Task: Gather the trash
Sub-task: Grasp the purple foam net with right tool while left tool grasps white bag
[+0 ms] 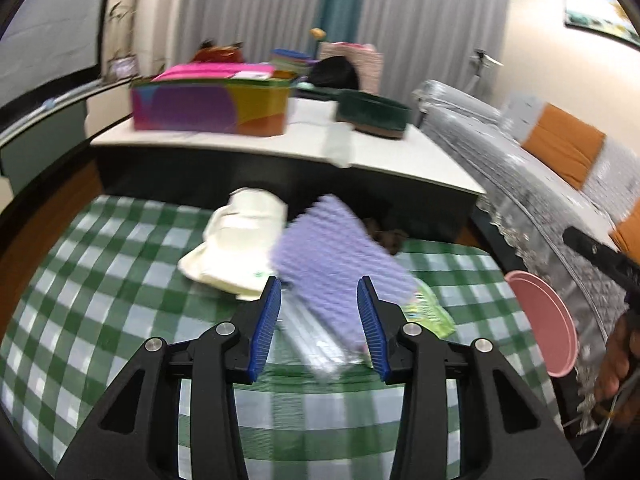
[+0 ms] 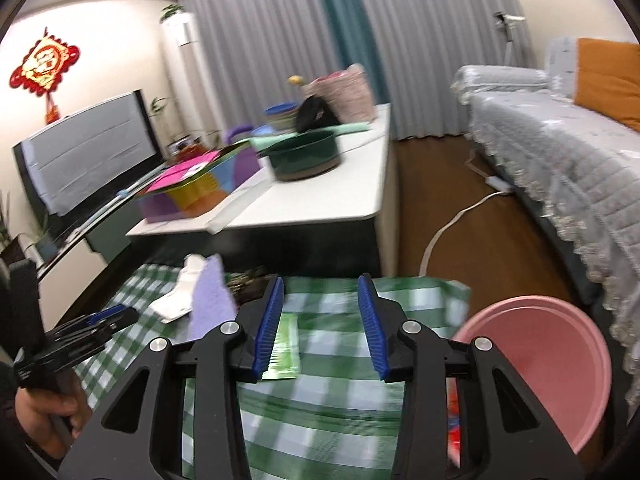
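Both tools, left (image 1: pixel 319 288) and right (image 2: pixel 321 286), tilt down over the checked cloth (image 1: pixel 100 280), released, grasping nothing.

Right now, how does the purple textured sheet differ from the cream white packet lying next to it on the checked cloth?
The purple sheet is lilac with a bumpy, ridged surface; the cream packet is off-white and smooth. The purple sheet looks flat and squarish, while the cream packet is crumpled and uneven. The purple sheet lies nearer the pink bin; the cream packet lies on its far side. Both rest on the green checked cloth, apparently overlapping at one edge.
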Demonstrator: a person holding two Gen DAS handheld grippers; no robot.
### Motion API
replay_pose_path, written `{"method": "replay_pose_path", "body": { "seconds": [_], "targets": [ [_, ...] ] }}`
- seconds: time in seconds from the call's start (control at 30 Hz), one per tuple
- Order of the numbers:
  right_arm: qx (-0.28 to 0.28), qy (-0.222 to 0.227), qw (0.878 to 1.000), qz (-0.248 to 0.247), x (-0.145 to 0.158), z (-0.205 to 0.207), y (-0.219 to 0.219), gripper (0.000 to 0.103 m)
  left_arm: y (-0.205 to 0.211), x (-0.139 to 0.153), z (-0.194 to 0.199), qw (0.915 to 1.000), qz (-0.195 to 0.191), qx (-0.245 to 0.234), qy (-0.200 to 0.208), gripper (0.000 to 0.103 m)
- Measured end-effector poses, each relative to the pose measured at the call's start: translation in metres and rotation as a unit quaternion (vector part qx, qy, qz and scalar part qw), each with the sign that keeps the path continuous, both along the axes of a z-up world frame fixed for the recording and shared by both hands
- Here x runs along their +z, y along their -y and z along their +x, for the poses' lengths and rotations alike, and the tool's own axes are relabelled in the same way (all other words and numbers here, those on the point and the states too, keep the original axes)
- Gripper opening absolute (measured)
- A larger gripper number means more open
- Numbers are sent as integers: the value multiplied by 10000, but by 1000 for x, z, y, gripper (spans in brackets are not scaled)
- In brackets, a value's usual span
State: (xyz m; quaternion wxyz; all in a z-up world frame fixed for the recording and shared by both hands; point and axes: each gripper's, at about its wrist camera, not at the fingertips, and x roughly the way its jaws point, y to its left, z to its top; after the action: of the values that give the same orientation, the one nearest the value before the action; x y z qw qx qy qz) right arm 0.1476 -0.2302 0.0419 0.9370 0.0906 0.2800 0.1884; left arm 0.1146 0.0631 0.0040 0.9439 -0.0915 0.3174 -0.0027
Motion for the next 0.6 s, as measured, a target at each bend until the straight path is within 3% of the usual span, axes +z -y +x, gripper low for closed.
{"method": "replay_pose_path", "body": {
  "seconds": [0.43,0.6],
  "targets": [
    [739,-434,9959,304,-41,40,-68,40,-57,-36,26,9962,-444,692,-303,40],
    [1058,-658,9915,376,-55,53,-85,44,-75,-48,40,9919,-753,929,-435,50]
  ]
}}
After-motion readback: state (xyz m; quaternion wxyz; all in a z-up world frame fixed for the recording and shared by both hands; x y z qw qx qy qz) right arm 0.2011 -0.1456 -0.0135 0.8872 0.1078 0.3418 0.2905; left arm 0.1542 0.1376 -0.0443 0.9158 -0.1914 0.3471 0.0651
